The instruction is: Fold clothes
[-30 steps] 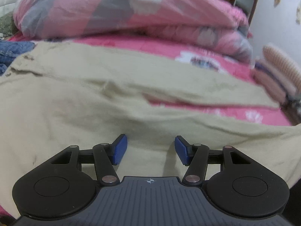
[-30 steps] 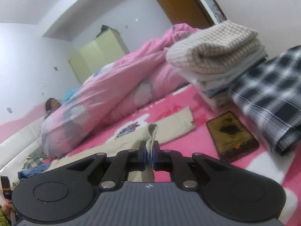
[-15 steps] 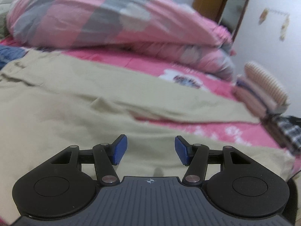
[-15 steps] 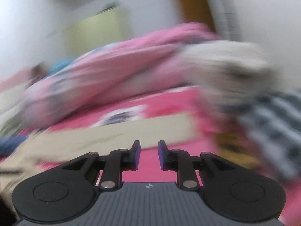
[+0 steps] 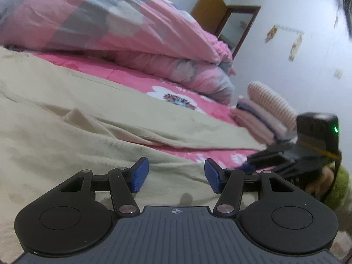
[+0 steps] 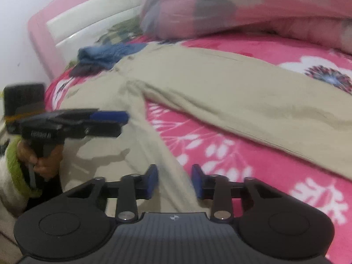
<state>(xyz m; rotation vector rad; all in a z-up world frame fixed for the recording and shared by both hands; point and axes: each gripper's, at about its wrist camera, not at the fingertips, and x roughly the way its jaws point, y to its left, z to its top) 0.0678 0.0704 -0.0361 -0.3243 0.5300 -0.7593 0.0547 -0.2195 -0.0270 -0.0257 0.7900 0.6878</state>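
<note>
Beige trousers (image 5: 66, 132) lie spread on the pink floral bed, both legs stretched out; they also show in the right wrist view (image 6: 242, 88). My left gripper (image 5: 176, 177) is open and empty, low over the near trouser leg. My right gripper (image 6: 175, 181) is open and empty over the near leg's edge. The right gripper also shows at the right of the left wrist view (image 5: 286, 160). The left gripper shows at the left of the right wrist view (image 6: 72, 123), held in a hand.
A rolled pink and grey duvet (image 5: 110, 26) lies along the back of the bed. A stack of folded clothes (image 5: 264, 114) stands at the far right. Blue denim clothing (image 6: 105, 52) lies near the white headboard (image 6: 92, 19). The pink floral sheet (image 6: 220, 149) shows between the trouser legs.
My right gripper opened and let go of the beige trouser leg, then swung left toward the trousers and headboard. My left gripper stayed open and turned to the right.
</note>
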